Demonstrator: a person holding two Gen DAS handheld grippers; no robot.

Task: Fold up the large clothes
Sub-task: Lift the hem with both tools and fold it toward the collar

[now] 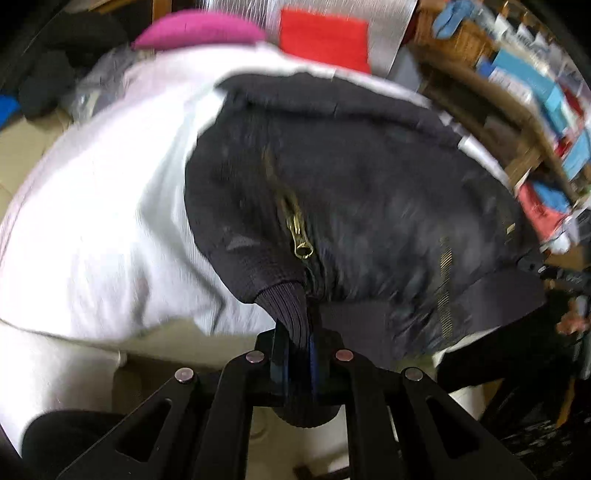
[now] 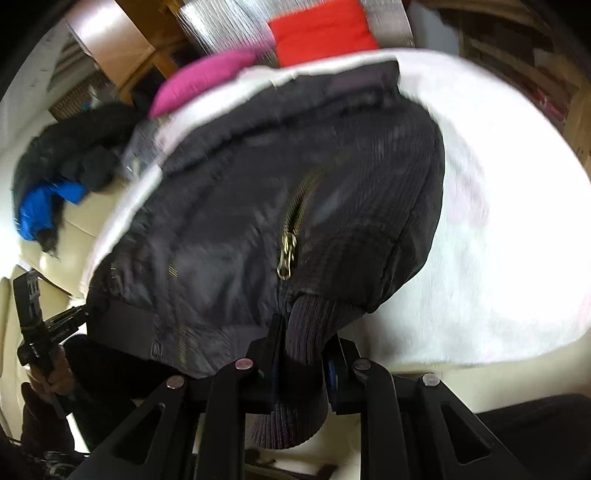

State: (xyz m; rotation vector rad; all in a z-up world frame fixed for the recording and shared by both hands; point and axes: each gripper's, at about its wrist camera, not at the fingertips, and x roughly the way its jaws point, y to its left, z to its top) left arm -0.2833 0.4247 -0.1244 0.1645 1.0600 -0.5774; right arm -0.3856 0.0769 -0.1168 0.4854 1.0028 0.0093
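A black zip jacket (image 1: pixel 369 192) with a brass zipper pull (image 1: pixel 301 240) lies over a white cloth (image 1: pixel 103 221); it also fills the right wrist view (image 2: pixel 258 206). My left gripper (image 1: pixel 299 354) is shut on the jacket's ribbed hem (image 1: pixel 291 310). My right gripper (image 2: pixel 303 354) is shut on the ribbed hem (image 2: pixel 306 325) beside the zipper (image 2: pixel 286 258). In the right wrist view the other gripper (image 2: pixel 37 314) shows at the far left, at the jacket's hem corner. Both views are motion-blurred.
A pink cushion (image 1: pixel 199 29) and a red cloth (image 1: pixel 325 37) lie behind the white cloth. A dark and blue garment pile (image 2: pixel 55 184) sits at the left on a cream surface (image 2: pixel 85 218). Cluttered shelves (image 1: pixel 535 92) stand at the right.
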